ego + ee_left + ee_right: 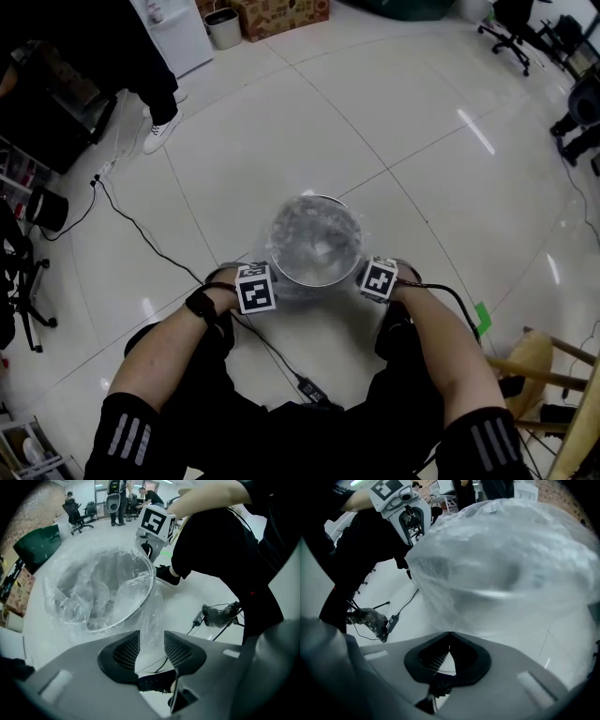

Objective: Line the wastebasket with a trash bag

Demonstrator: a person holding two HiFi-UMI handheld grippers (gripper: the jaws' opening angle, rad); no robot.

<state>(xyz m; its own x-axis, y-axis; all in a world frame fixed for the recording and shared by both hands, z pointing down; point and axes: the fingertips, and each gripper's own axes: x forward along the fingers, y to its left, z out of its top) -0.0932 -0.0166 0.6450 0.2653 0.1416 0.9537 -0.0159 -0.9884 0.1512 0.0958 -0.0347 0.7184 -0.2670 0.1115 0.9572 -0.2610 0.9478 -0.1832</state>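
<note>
Hard to see wastebasket (323,279) under clear trash bag (315,234), on shiny white floor (422,187). Left gripper (151,637) jaws apart, bag film between. Right gripper (449,633) jaws closed on bag edge. Office chairs (511,33) far off.

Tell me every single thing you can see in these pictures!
round silver metal wastebasket: one, silver, floor centre.
clear plastic trash bag: one, see-through, inside the wastebasket, draped over its rim.
thin black cable: one, black, floor left.
white shoes: two, white, upper left.
brown cardboard box: one, brown, top edge.
black office chairs: at least two, black, upper right.
tan wooden chair: one, tan, lower right.
left gripper: one, grey, jaws apart, bag film between them.
right gripper: one, grey, jaws shut on bag film.
person's arms: two, bare, bottom.
</note>
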